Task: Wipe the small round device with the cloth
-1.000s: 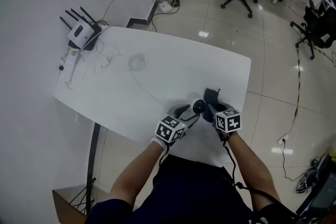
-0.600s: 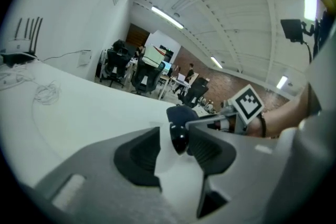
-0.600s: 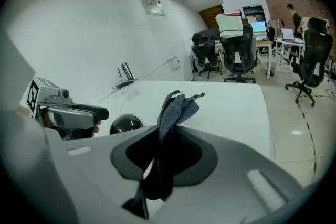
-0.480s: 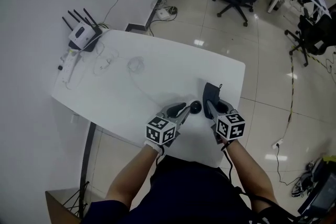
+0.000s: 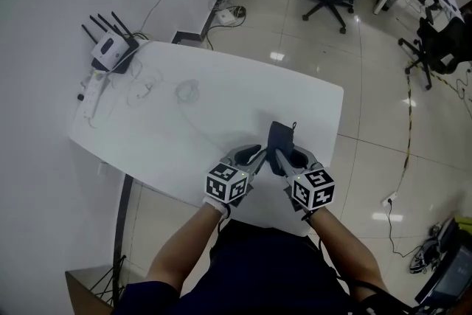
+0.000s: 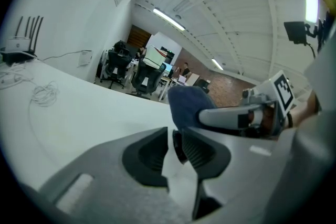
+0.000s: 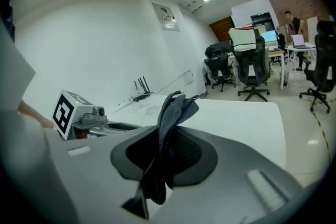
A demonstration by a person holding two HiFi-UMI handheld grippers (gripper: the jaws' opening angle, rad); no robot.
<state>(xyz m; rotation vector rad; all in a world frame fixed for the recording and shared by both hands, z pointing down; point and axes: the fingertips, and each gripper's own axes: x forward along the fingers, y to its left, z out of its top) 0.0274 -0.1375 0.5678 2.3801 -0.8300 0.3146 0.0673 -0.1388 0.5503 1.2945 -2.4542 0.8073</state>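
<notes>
Pick-up looks done: both things are in hand, and the wiping itself seems yet to do. The left tool [image 6: 175, 136] has just been closing its jaws and now clamps the small round device [image 6: 179, 148] between its pads. The right tool [image 7: 167, 139] is pinched on the cloth [image 7: 172, 110], which sticks up past the jaws. Both are above the near right part of the tabletop [image 5: 221, 99]. The cloth is just beside the device; contact unclear.

1. Device [image 6: 178, 147]: small, round, dark; pinched btwn jaws of left gripper [image 5: 258, 156], which just closed in on it.
2. Cloth [image 7: 170, 113]: dark blue, bunched, upright, clamped in right gripper [image 5: 284, 156], just beside device.
</notes>
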